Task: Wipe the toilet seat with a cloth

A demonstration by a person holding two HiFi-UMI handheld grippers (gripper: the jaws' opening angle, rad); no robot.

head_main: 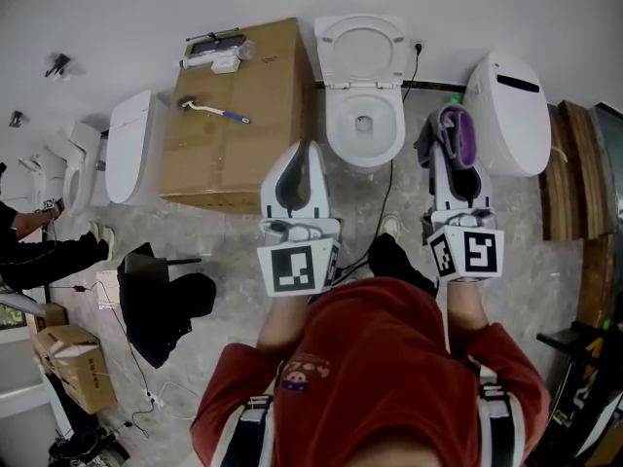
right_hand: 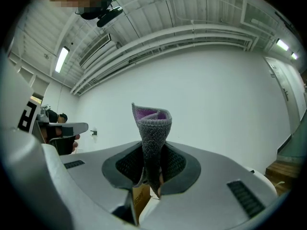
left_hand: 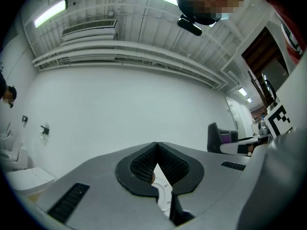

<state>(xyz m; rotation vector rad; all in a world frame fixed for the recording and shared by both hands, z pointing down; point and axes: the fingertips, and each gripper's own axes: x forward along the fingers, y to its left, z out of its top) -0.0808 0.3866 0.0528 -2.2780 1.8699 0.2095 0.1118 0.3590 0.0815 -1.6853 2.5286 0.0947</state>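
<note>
A white toilet [head_main: 363,115] stands against the wall ahead with its lid [head_main: 361,49] raised and its seat and bowl uncovered. My right gripper [head_main: 451,136] is held up to the right of the bowl, shut on a grey and purple cloth [head_main: 446,129]. In the right gripper view the cloth [right_hand: 152,128] stands up, pinched between the jaws of the right gripper [right_hand: 152,150]. My left gripper [head_main: 308,152] hovers left of the bowl. The left gripper [left_hand: 157,146] is shut with nothing in it and points up at the wall.
A large cardboard box [head_main: 238,105] left of the toilet carries a brush [head_main: 209,111] and a small device. Another closed white toilet [head_main: 506,110] stands to the right, more toilets [head_main: 131,144] to the left. A person [head_main: 39,251] sits at far left. A cable [head_main: 375,232] crosses the floor.
</note>
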